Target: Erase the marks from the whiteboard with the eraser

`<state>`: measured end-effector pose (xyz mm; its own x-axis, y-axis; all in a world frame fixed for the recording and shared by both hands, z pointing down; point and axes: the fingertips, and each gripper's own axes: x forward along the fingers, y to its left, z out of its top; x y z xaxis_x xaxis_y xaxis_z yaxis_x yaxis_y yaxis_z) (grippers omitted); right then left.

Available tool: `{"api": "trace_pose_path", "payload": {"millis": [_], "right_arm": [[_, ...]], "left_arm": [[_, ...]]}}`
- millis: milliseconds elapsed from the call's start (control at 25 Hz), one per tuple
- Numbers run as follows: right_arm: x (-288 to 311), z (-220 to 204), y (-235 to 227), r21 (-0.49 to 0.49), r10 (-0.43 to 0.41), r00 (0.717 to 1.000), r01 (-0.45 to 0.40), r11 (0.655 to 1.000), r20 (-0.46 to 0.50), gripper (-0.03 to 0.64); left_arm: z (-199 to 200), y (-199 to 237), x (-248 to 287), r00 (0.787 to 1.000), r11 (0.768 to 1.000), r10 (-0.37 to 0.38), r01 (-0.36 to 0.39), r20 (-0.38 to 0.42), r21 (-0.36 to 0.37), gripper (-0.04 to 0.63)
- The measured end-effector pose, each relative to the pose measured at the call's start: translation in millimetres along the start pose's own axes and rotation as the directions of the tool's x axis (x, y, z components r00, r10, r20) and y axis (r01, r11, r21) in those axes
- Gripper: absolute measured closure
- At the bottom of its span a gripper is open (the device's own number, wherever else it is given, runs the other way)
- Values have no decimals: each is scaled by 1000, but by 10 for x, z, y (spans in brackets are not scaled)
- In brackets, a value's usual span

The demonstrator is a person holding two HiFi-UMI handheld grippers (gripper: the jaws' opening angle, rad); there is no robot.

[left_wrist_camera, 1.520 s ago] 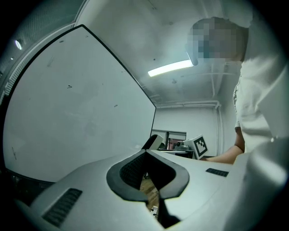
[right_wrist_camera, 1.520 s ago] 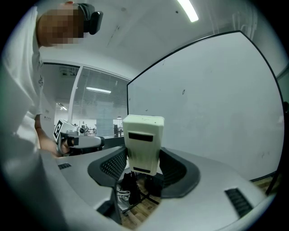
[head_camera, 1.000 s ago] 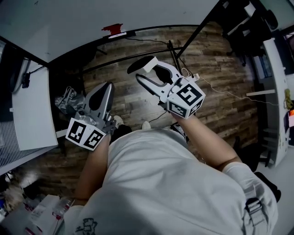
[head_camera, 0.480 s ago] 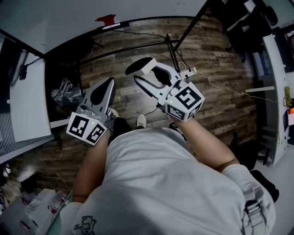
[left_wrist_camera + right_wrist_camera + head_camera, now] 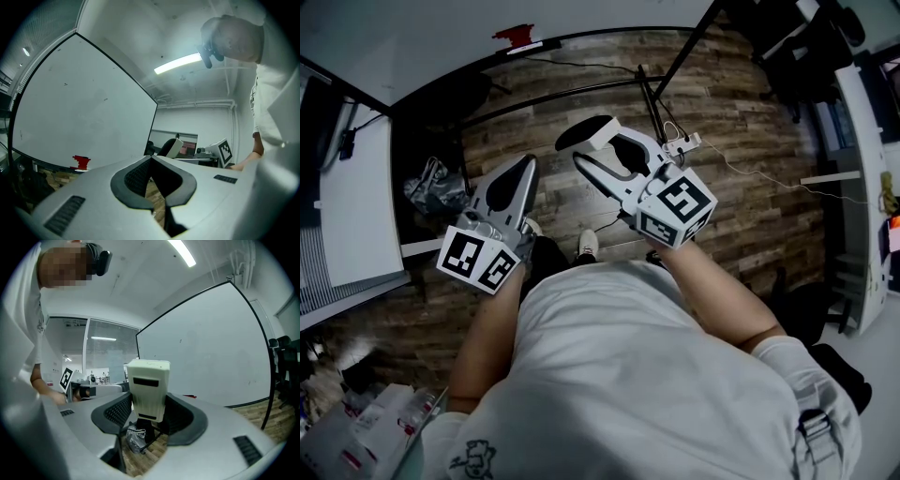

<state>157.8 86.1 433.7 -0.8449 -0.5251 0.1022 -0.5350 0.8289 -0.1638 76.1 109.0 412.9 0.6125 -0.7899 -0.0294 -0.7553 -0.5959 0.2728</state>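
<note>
The whiteboard (image 5: pixel 412 37) fills the top of the head view, its black frame curving above the wooden floor. It looks almost bare, with only a few tiny specks on it (image 5: pixel 70 108) (image 5: pixel 211 348). A small red object (image 5: pixel 516 36) (image 5: pixel 81 161) sits on its bottom ledge. My right gripper (image 5: pixel 605 155) (image 5: pixel 147 404) is shut on the eraser (image 5: pixel 592 132) (image 5: pixel 147 389), a cream block with a dark felt face, held short of the board. My left gripper (image 5: pixel 520 173) (image 5: pixel 151 161) is shut with nothing in it, low to the left.
Black stand legs (image 5: pixel 666 84) and a thin cable (image 5: pixel 759 183) cross the wooden floor below the board. A crumpled silver bag (image 5: pixel 429 192) lies at the left by a white panel (image 5: pixel 356 206). Office furniture (image 5: pixel 853 141) lines the right edge. The person's shoe (image 5: pixel 589 246) shows below the grippers.
The head view has shifted, so the board's edge and the red object sit higher in the picture. Both grippers keep about the same pose, and the eraser stays held.
</note>
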Motion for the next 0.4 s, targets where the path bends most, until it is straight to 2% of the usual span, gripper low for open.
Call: {"api": "trace_pose_path", "payload": {"millis": [400], "right_arm": [[-70, -48, 37, 9, -6, 1000, 6, 1000, -10, 387]], "left_arm": [[5, -40, -10, 1000, 1000, -22, 23, -14, 12, 589]]}}
